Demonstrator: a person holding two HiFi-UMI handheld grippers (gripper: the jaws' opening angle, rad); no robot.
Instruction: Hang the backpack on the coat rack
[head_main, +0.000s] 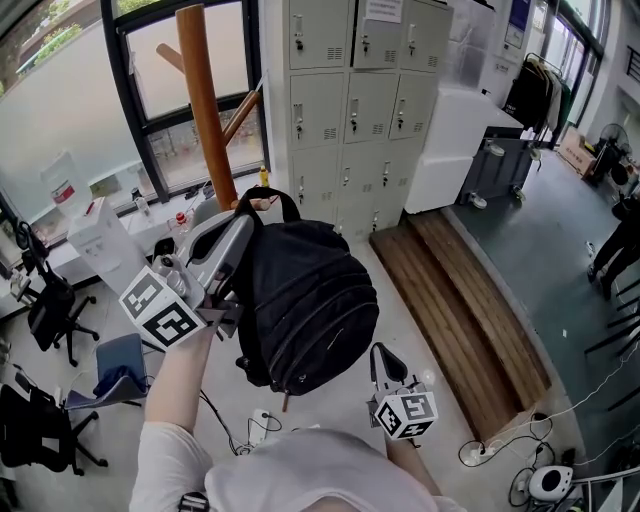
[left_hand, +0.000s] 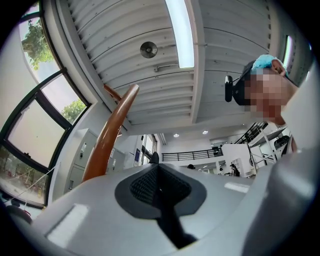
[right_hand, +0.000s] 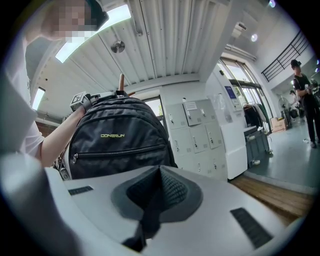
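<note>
Holding the black backpack (head_main: 310, 300) aloft by its top, left gripper (head_main: 245, 217) jaws clamped shut on it, backpack hung just beside the wooden coat rack (head_main: 203, 110) pole, right gripper (head_main: 380, 355) below the backpack, jaws together, empty.

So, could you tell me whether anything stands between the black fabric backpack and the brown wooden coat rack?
Nothing visible does. The backpack, held up by the shut left gripper, hangs close to the coat rack, with only open air between its top loop and the pegs.
</note>
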